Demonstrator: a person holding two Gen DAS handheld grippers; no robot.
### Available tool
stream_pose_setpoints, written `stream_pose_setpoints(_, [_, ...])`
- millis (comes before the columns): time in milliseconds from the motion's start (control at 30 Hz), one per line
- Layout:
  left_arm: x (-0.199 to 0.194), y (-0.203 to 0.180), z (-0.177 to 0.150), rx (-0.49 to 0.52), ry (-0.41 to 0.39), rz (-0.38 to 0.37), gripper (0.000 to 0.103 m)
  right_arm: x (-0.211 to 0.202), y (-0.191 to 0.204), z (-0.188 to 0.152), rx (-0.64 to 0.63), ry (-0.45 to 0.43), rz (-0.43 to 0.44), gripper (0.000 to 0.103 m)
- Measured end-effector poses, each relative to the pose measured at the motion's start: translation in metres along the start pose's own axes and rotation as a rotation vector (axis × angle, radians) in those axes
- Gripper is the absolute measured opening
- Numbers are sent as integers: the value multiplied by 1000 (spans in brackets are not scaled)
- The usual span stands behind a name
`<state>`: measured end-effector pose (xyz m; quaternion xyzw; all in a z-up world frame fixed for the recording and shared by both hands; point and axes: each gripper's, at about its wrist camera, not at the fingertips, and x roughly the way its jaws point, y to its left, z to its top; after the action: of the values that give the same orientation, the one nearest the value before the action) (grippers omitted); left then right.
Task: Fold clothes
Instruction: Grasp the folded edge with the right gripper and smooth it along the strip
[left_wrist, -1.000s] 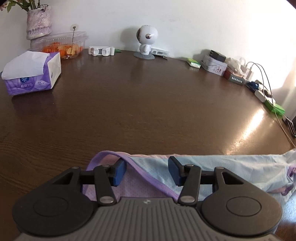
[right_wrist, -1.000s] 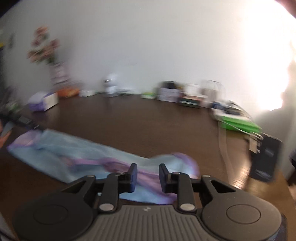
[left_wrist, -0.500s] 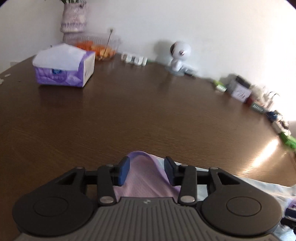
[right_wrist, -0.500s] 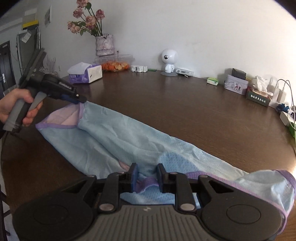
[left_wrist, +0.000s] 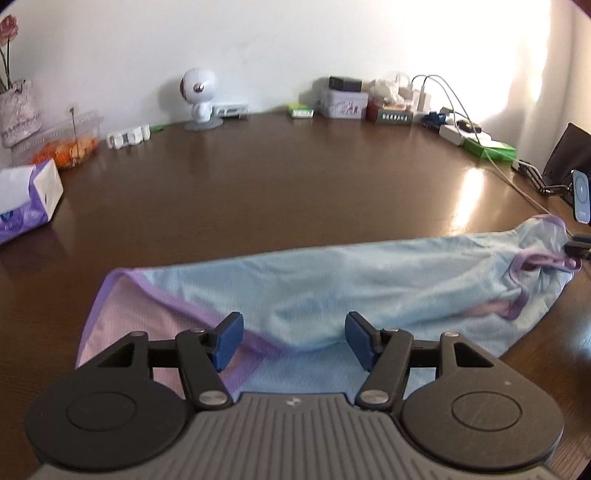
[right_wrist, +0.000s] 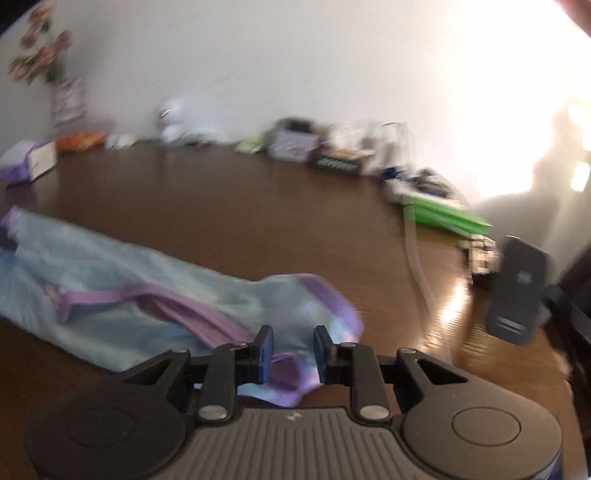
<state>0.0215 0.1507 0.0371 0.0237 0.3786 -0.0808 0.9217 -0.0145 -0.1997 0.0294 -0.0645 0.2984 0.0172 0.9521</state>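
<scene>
A light blue garment with purple trim (left_wrist: 332, 288) lies stretched in a long strip on the dark wooden table (left_wrist: 277, 184). My left gripper (left_wrist: 293, 341) is open, its blue pads wide apart over the garment's left end, holding nothing. My right gripper (right_wrist: 293, 352) is open with a narrower gap, just above the garment's right end (right_wrist: 303, 317); the cloth lies under and between the pads. The right wrist view is blurred. The right gripper's tip shows at the far right edge in the left wrist view (left_wrist: 578, 249).
A tissue box (left_wrist: 26, 199), a fruit container (left_wrist: 62, 144), a vase and a white robot figure (left_wrist: 199, 98) stand along the back left. Boxes, chargers, cables and a green item (left_wrist: 487, 147) line the back right. A phone stand (right_wrist: 517, 291) is at the right edge.
My left gripper has opened wide and let go of the garment's left end, which now lies flat. My right gripper has opened a little and swung right; the garment lies lower on the table.
</scene>
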Motion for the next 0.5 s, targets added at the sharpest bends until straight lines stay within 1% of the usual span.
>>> stream_pose_setpoints(33, [-2, 1, -2, -9, -1, -3, 63, -7, -6, -1, 51, -11, -16, 45])
stream_pose_setpoints(67, [-5, 1, -3, -13, -6, -3, 63, -9, -12, -3, 109, -6, -13, 47])
stream_pose_setpoints(167, [-14, 0, -7, -20, -24, 11, 63, -1, -22, -9, 252, 36, 41, 46])
stream_pose_setpoints(267, [-23, 1, -10, -31, -36, 21, 63, 16, -13, -14, 284, 59, 52, 44])
stream_pose_setpoints(300, [-27, 1, -11, -32, -39, 29, 63, 18, -8, -15, 262, 55, 45, 33])
stream_pose_setpoints(333, [-30, 2, -12, -32, -43, 36, 63, 19, -1, -16, 225, 46, 33, 16])
stream_pose_setpoints(367, [-33, 3, -13, -35, -48, 45, 63, 16, 0, -15, 205, 40, 23, 10])
stream_pose_setpoints(500, [-51, 3, -22, -92, -86, 62, 63, 2, -4, -8, 157, 18, -9, 7])
